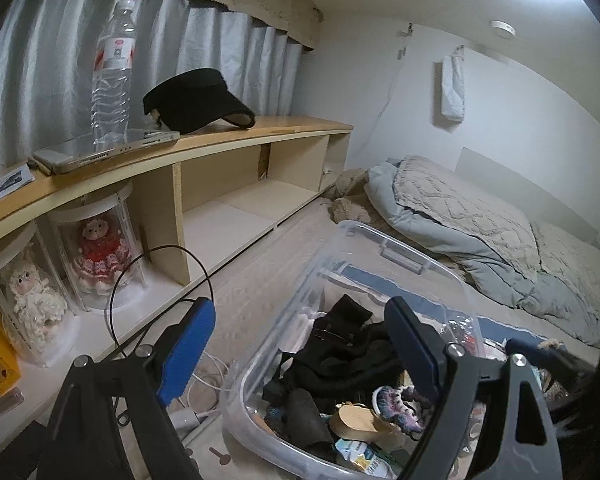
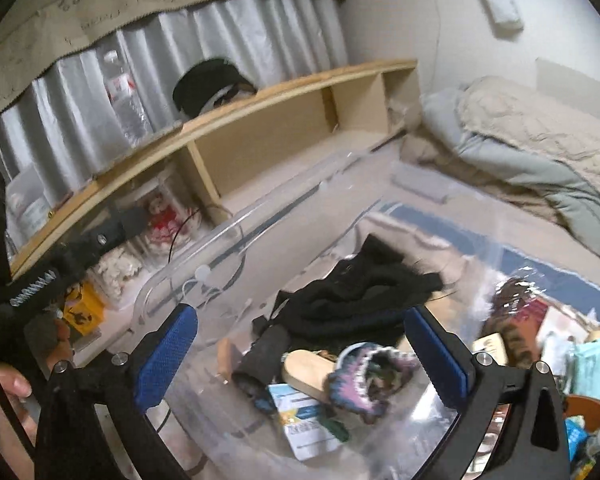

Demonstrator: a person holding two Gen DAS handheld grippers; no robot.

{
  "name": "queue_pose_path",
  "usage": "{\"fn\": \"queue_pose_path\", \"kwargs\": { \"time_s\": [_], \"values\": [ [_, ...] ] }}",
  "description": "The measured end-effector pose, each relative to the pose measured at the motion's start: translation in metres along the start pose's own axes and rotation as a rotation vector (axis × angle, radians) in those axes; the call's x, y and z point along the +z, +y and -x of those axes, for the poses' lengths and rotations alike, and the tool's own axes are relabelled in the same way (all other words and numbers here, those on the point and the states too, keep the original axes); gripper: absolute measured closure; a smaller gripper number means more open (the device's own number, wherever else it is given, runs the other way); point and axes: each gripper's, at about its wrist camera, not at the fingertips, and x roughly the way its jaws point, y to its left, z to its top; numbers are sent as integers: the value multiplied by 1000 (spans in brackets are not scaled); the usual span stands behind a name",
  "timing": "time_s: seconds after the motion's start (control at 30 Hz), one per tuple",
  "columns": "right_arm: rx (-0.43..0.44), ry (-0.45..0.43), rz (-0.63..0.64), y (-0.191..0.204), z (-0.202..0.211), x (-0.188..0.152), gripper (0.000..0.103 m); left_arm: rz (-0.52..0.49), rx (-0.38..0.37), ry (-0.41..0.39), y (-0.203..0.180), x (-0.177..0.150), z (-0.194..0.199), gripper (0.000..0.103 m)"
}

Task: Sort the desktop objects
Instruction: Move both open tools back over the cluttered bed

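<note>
A clear plastic storage bin point(image 1: 400, 248) sits on the bed and holds black clothing point(image 1: 348, 344), a knitted purple-white item point(image 1: 396, 400), a wooden block point(image 1: 360, 424) and a small card pack point(image 1: 360, 458). My left gripper point(image 1: 300, 344) is open and empty over the bin's near left corner. In the right wrist view the bin's rim point(image 2: 236, 220) shows, with the black clothing point(image 2: 352, 296), knitted item point(image 2: 368, 376), wooden block point(image 2: 308, 368) and card pack point(image 2: 304, 420) inside. My right gripper point(image 2: 300, 356) is open and empty above them.
A wooden shelf point(image 1: 204, 140) on the left carries a water bottle point(image 1: 114, 64), a black visor point(image 1: 196, 100), a tablet point(image 1: 108, 148) and a phone point(image 1: 50, 160). Two boxed dolls point(image 1: 96, 252) stand below. A quilt point(image 1: 472, 220) lies at right. White cables point(image 1: 204, 384) lie beside the bin.
</note>
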Motion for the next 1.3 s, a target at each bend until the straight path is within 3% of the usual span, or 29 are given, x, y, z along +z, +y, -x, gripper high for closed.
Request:
{"fn": "queue_pose_path", "kwargs": {
  "time_s": [0.37, 0.47, 1.3],
  "values": [
    [-162, -86, -9, -33, 76, -28, 0, -65, -83, -6, -37, -10, 18, 10],
    [-188, -101, -27, -43, 92, -38, 0, -79, -119, -6, -49, -14, 23, 0],
    [-402, -133, -116, -102, 178, -100, 0, -259, -263, 20, -155, -54, 49, 0]
  ]
}}
